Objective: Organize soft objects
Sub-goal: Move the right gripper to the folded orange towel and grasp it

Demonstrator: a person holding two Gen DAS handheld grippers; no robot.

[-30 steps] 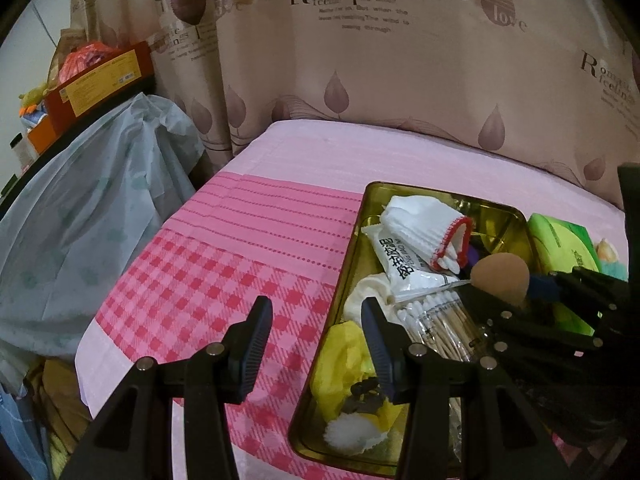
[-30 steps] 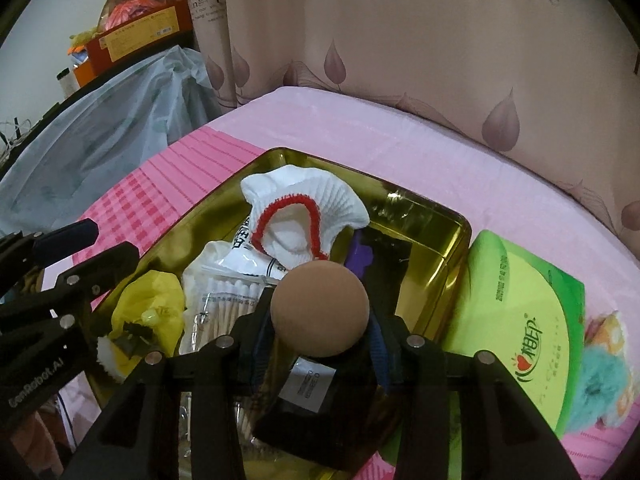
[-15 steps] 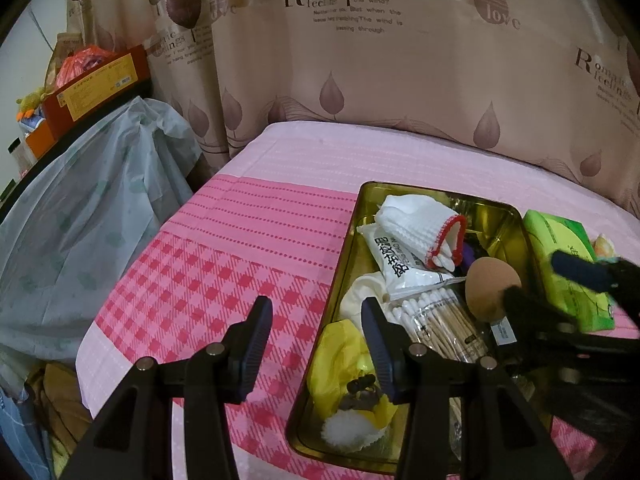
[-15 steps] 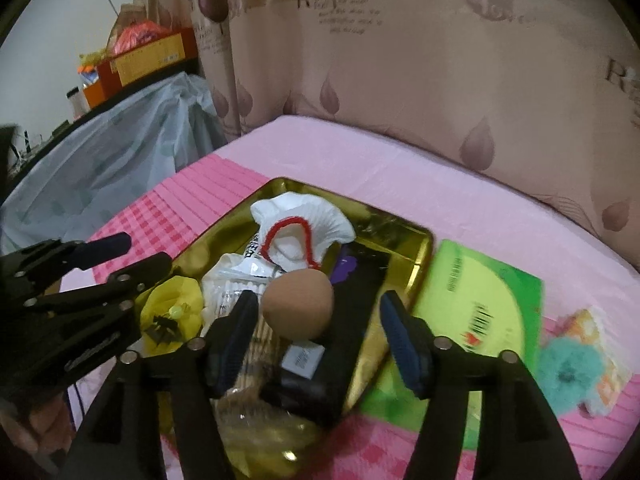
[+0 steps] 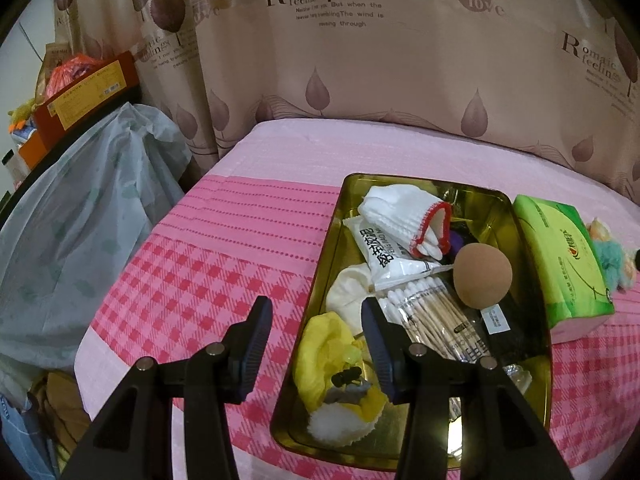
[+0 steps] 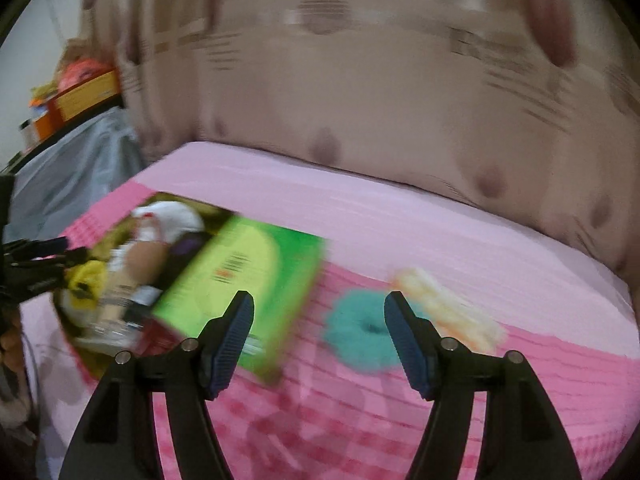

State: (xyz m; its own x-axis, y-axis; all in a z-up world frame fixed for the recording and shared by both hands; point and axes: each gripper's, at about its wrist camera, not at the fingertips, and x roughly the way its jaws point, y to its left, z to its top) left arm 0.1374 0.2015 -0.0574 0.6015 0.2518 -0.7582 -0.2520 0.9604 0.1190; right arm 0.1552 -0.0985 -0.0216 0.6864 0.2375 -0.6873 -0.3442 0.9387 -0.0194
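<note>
A bed [image 5: 256, 216] under a pink cover, plain toward its far edge and checked toward its near edge, carries everything. A gold tray [image 5: 524, 232] of small items lies on it, with a green tissue pack [image 5: 560, 264] touching the tray's right rim. Beyond the pack, toward the bed's right edge, lie a teal fluffy ring [image 6: 356, 332] and a pale yellow fluffy piece [image 6: 444, 308] just beside it.
</note>
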